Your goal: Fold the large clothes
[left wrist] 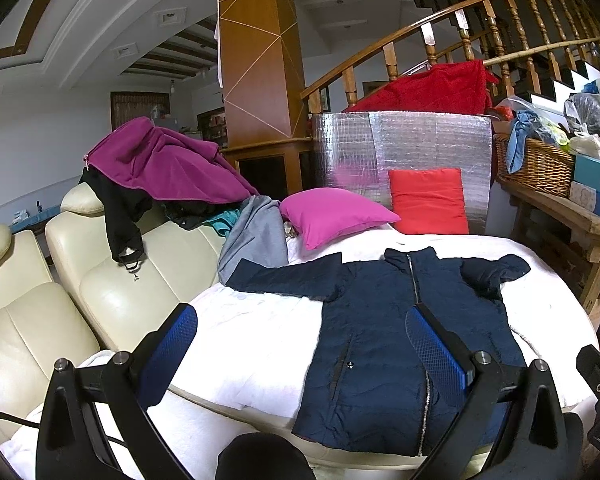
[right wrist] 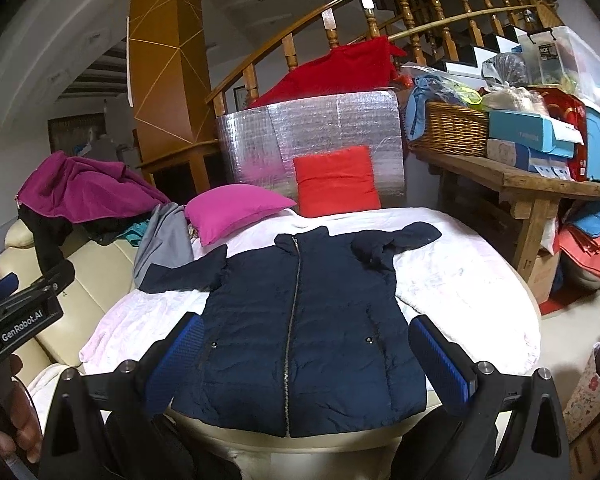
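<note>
Both tongs, left [left wrist: 300, 344] and right [right wrist: 306, 350], hover spread wide and empty above the white-covered bed's [right wrist: 460, 280] near edge; the zipped navy quilted jacket [right wrist: 300, 320] lies flat, unfolded.

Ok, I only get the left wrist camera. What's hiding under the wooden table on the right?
Observer: A pile of blue and coral cloth lies under the wooden table.
Operator: Cool! Does my left tool have writing on it?
Observer: Yes, the left tool reads GenRobot.AI on its side.
Operator: Who's holding it?
Observer: A hand grips its handle, low in the corner.
</note>
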Available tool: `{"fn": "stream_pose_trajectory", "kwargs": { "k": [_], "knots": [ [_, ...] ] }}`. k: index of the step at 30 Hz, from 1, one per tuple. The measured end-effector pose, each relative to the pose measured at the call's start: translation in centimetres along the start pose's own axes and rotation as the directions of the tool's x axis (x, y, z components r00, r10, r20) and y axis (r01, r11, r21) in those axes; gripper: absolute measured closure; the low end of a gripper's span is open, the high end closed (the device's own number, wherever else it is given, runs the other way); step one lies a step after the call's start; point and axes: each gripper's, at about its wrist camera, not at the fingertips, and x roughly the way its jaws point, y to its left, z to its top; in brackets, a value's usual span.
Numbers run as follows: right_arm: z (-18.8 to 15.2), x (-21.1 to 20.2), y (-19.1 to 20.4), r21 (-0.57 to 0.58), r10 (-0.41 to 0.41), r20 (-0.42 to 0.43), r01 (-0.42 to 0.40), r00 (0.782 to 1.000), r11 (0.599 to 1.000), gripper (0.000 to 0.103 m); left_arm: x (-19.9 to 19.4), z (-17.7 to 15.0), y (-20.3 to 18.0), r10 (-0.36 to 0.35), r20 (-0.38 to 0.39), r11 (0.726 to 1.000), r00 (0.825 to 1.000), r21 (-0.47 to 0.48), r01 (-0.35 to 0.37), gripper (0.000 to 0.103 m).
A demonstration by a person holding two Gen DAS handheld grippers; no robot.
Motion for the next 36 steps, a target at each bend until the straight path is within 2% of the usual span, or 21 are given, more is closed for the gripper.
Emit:
{"fn": "stream_pose_trajectory", "kwargs": {
  "k": [36],
  "knots": [
    [-0.03, 0.24, 0.43, -0.01, -0.002, -0.022, 0.002, 1.0, 1.0, 0.0, -0.05, -0.38, 0.48, 0.004, 0.003, 1.0, 1.0, -0.007, -0.004, 0.0]
  ]
}}
